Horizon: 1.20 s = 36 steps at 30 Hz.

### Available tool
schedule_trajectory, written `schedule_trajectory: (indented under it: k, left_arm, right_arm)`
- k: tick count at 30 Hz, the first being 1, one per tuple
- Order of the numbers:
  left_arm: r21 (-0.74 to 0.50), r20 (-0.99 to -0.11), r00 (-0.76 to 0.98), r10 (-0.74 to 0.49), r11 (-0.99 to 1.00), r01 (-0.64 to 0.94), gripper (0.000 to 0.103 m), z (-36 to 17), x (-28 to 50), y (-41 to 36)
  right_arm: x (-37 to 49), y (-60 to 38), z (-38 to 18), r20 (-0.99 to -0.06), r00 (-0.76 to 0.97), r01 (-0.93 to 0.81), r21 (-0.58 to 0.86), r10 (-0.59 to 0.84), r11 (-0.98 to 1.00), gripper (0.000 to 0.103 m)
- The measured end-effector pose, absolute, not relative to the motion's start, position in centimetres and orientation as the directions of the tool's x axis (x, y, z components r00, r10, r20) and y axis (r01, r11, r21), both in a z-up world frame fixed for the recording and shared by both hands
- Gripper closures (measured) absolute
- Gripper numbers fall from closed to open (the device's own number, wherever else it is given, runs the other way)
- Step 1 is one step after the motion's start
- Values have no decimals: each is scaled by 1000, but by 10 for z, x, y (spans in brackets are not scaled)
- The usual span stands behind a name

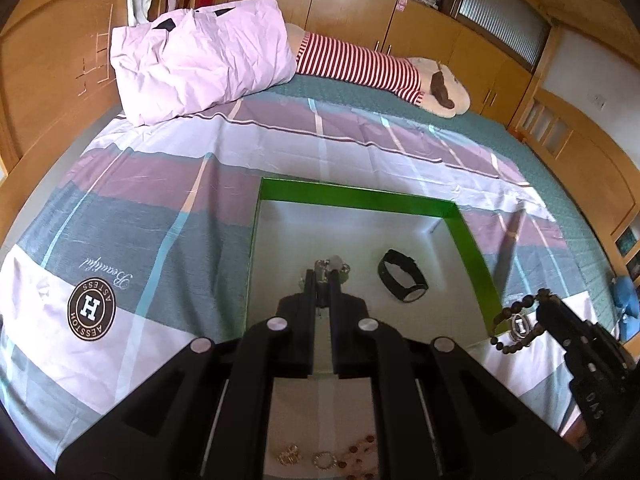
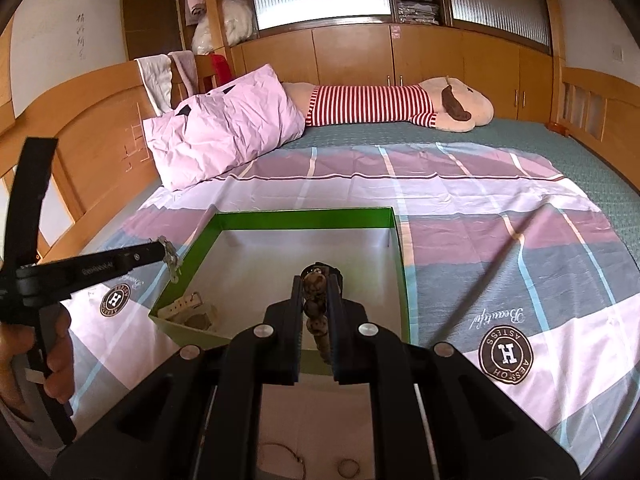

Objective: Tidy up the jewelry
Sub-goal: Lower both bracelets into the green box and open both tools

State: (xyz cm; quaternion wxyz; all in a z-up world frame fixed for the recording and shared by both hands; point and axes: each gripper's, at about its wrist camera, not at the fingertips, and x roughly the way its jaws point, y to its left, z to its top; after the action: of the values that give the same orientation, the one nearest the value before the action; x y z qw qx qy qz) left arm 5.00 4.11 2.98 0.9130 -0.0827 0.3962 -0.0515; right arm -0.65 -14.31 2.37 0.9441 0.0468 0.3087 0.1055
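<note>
A green box with a white inside (image 1: 360, 196) (image 2: 304, 216) lies on the bed. My left gripper (image 1: 322, 274) is shut on a silvery crystal bracelet (image 1: 335, 264) and holds it over the box; it also shows in the right wrist view (image 2: 170, 258). My right gripper (image 2: 316, 280) is shut on a brown bead bracelet (image 2: 314, 300), over the box's near part; the beads also show in the left wrist view (image 1: 516, 320). A black band (image 1: 402, 280) lies in the box. A cream watch (image 2: 188, 312) lies in the box's near left corner.
Loose jewelry lies on the sheet near me: gold and pink pieces (image 1: 324, 456), a thin bangle and a ring (image 2: 348, 468). A pink pillow (image 1: 200, 56) and a striped plush toy (image 2: 400, 108) lie at the bed's far end. Wooden cabinets stand behind.
</note>
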Motion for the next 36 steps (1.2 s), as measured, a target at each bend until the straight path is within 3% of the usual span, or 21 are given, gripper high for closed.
schedule_trajectory:
  k: [9, 36]
  left_arm:
    - [-279, -744, 619, -251, 959, 53, 97, 14, 66, 41]
    - [-254, -788, 552, -271, 961, 109, 97, -8, 69, 12]
  right_arm:
    - [21, -155, 17, -598, 744, -158, 278, 299, 948, 92]
    - [40, -152, -11, -662, 695, -142, 257, 282, 956, 92]
